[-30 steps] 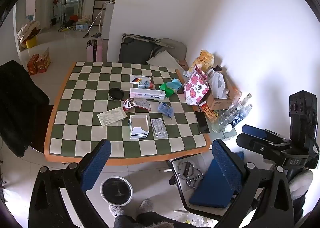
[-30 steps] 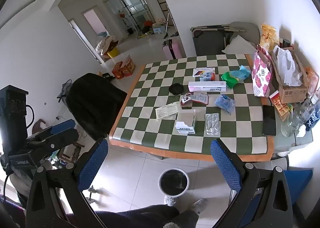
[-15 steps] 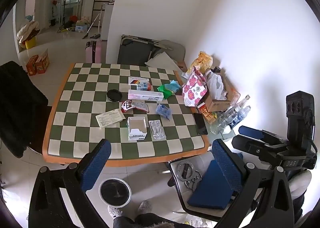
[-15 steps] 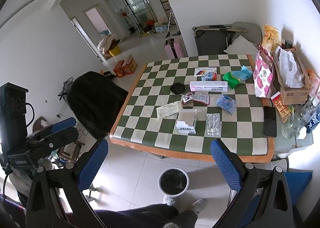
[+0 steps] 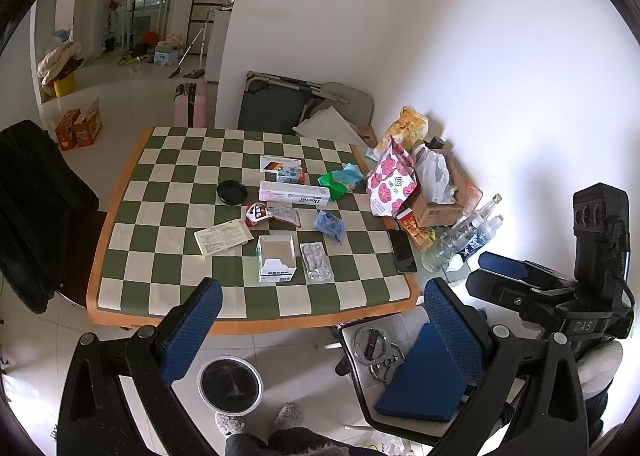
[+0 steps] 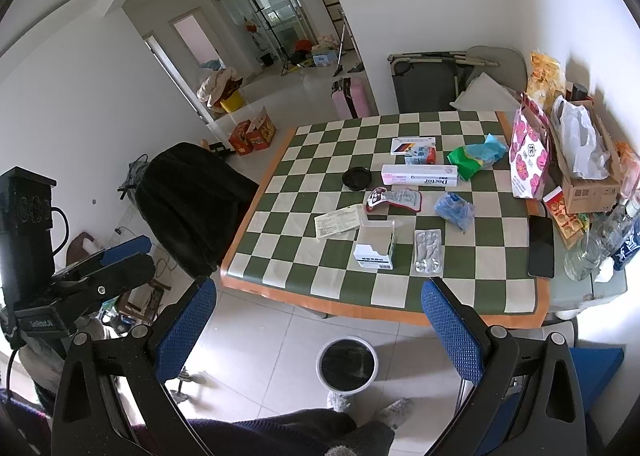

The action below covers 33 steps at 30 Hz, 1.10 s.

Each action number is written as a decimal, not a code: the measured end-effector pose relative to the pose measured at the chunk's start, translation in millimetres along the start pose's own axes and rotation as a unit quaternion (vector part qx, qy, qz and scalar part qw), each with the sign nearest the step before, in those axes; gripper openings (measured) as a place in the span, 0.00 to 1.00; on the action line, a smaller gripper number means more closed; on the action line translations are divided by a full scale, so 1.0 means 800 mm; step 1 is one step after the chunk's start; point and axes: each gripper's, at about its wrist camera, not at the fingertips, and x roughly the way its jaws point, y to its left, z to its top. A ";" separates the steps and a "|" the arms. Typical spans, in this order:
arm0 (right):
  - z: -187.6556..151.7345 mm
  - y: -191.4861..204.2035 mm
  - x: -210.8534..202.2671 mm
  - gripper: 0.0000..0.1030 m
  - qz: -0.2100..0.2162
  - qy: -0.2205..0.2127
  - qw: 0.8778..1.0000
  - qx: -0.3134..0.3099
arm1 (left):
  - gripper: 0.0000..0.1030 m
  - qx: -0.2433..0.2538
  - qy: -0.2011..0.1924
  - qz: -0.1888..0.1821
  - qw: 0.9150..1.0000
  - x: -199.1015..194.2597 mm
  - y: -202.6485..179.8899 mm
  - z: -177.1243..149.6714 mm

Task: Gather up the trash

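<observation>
My left tongs (image 5: 320, 332) hang spread wide over the floor, short of the near edge of the tabletop (image 5: 168, 192), their blue textured pads holding nothing. The tabletop is covered in a smooth green-and-cream checked cloth with an orange border. Going left to right across it in the left wrist view: a flat printed paper slip (image 5: 222, 237), a round black lid (image 5: 231, 191), a crinkled red and silver wrapper (image 5: 272, 214), an open white carton (image 5: 276, 264) standing just beside a silver blister pack (image 5: 316, 262), a long pink-and-white box (image 5: 295, 194) lying farther back, a crumpled blue wrapper (image 5: 329, 224), green and blue wrappers (image 5: 340, 181) bunched together, and a black phone (image 5: 402, 250) near the right edge. Beyond the cloth's right edge stand a pink flowered paper bag (image 5: 390, 186), a cardboard box (image 5: 434, 204) with a white plastic bag in it, and clear bottles (image 5: 464, 234).

On the tiled floor, below the near edge, sits a round white bin (image 5: 231, 384) with a dark inside, between the tabletop and my feet.

My right tongs (image 6: 320, 332) are likewise open wide and empty, well apart from the trash, with bare tile between them and the tabletop's orange edge.
</observation>
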 end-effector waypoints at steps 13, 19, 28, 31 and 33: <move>0.000 0.001 0.000 1.00 0.001 -0.001 1.000 -0.001 | 1.00 0.000 -0.003 -0.001 1.000 -0.002 0.002 0.009; 0.000 0.001 0.002 1.00 0.000 -0.001 1.000 -0.001 | 1.00 0.001 -0.006 0.002 1.000 -0.003 0.004 0.001; 0.002 0.004 0.005 1.00 0.001 -0.001 1.000 -0.002 | 1.00 0.001 -0.006 0.002 1.000 -0.002 0.004 0.002; 0.004 0.006 0.006 1.00 0.001 -0.001 1.000 -0.003 | 1.00 0.003 -0.007 0.001 1.000 -0.004 0.003 0.002; 0.004 0.007 0.007 1.00 0.000 -0.001 1.000 -0.002 | 1.00 0.002 -0.007 0.002 1.000 -0.002 0.004 0.001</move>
